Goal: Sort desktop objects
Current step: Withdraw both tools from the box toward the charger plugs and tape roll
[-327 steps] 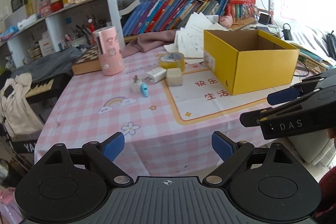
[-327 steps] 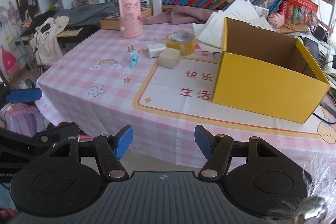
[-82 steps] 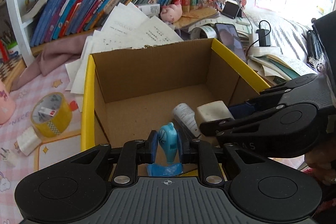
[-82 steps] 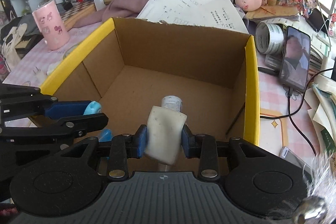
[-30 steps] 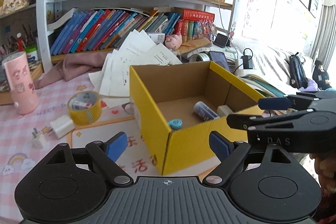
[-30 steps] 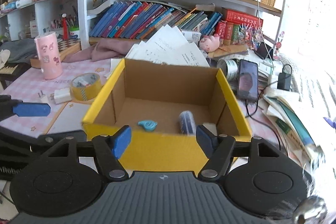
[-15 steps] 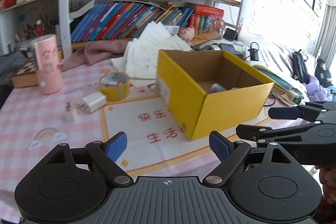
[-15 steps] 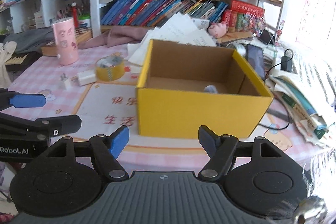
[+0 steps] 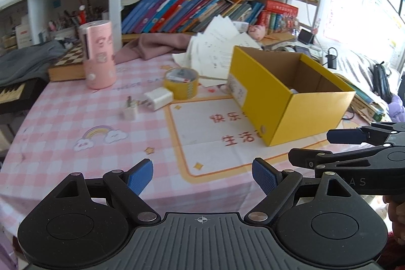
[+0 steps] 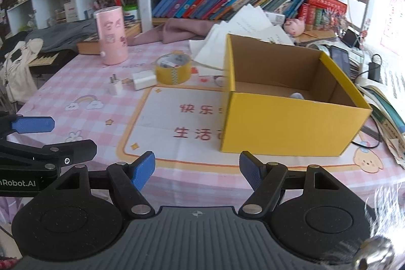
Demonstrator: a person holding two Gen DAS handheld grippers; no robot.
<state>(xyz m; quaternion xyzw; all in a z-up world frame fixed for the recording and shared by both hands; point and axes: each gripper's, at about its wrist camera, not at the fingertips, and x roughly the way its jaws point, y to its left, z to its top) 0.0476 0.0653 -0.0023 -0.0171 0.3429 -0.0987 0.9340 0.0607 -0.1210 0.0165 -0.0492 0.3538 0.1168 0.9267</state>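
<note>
While empty, hand-held gripper (image 10: 197, 170) before box (image 10: 291, 128).

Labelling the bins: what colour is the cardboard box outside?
Yellow outside; the cardboard box shows best in the right wrist view.

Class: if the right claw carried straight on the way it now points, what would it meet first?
Probably the tablecloth near the table's front edge, just in front of the yellow box. The right claw is open, empty and angled downward; depth is uncertain, so it might reach the box's front wall instead.

Counted on the tabletop (image 9: 63, 123): one yellow box (image 9: 298, 105), one tape roll (image 9: 181, 83), two white chargers (image 9: 158, 99), one pink cup (image 9: 98, 55).
</note>
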